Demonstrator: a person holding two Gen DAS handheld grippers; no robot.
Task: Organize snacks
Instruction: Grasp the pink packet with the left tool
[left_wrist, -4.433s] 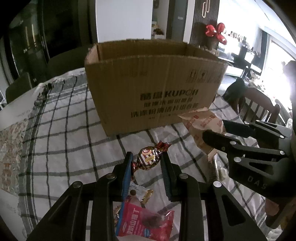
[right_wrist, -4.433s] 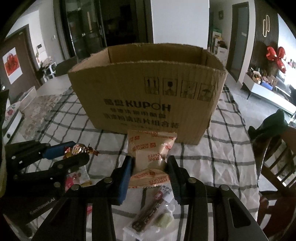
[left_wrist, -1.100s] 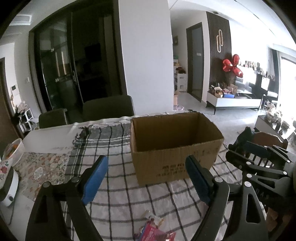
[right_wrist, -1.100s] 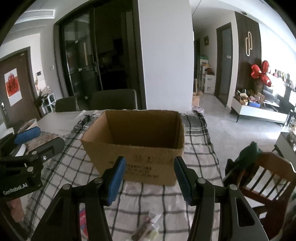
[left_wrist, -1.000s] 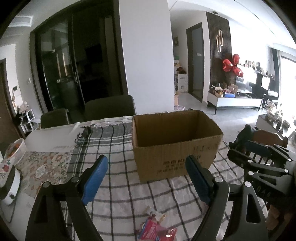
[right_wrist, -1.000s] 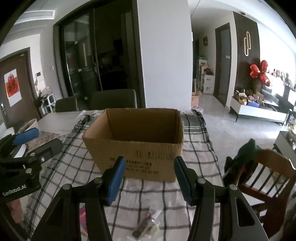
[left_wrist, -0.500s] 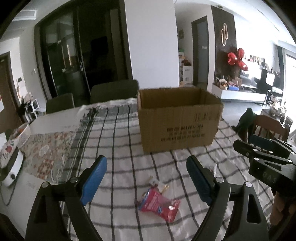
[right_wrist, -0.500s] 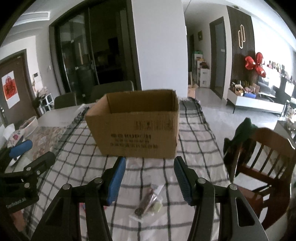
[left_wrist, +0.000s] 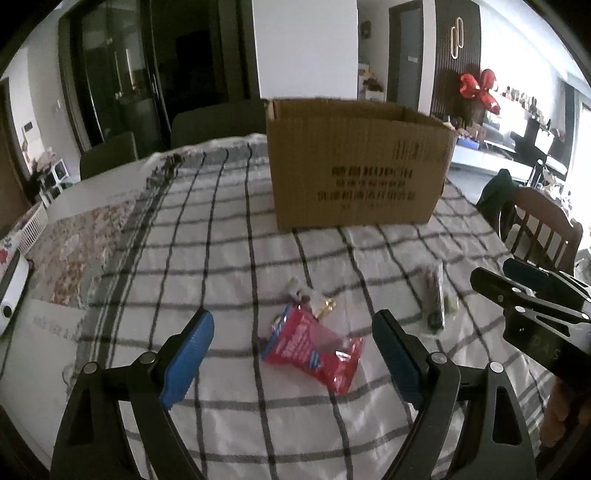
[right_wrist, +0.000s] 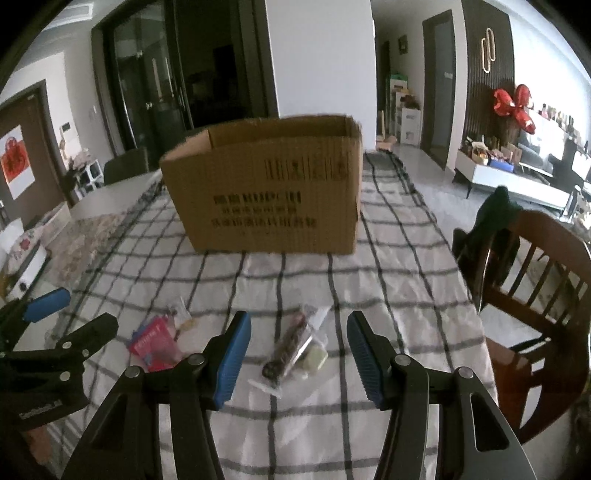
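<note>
An open brown cardboard box (left_wrist: 358, 166) (right_wrist: 266, 184) stands on the checked tablecloth (left_wrist: 221, 240). In front of it lie a red snack packet (left_wrist: 314, 343) (right_wrist: 155, 345), a small clear-wrapped candy (left_wrist: 310, 299) (right_wrist: 181, 314) and a clear packet with a dark bar (left_wrist: 434, 299) (right_wrist: 295, 345). My left gripper (left_wrist: 291, 321) (right_wrist: 85, 310) hangs open above the red packet, with nothing between its blue pads. Over the clear packet my right gripper (right_wrist: 299, 319) (left_wrist: 493, 268) is open too and holds nothing.
A wooden chair (right_wrist: 535, 280) with a dark garment (right_wrist: 495, 218) on it stands at the table's right edge. A floral mat (left_wrist: 74, 251) and a white device (left_wrist: 11, 288) lie at the left. Dark chairs (left_wrist: 218, 122) stand behind the table.
Both grippers have sunk toward the table and tipped down, so the snacks are nearer. Earlier the left held a wrapped candy and the right a biscuit packet; both are empty now.
</note>
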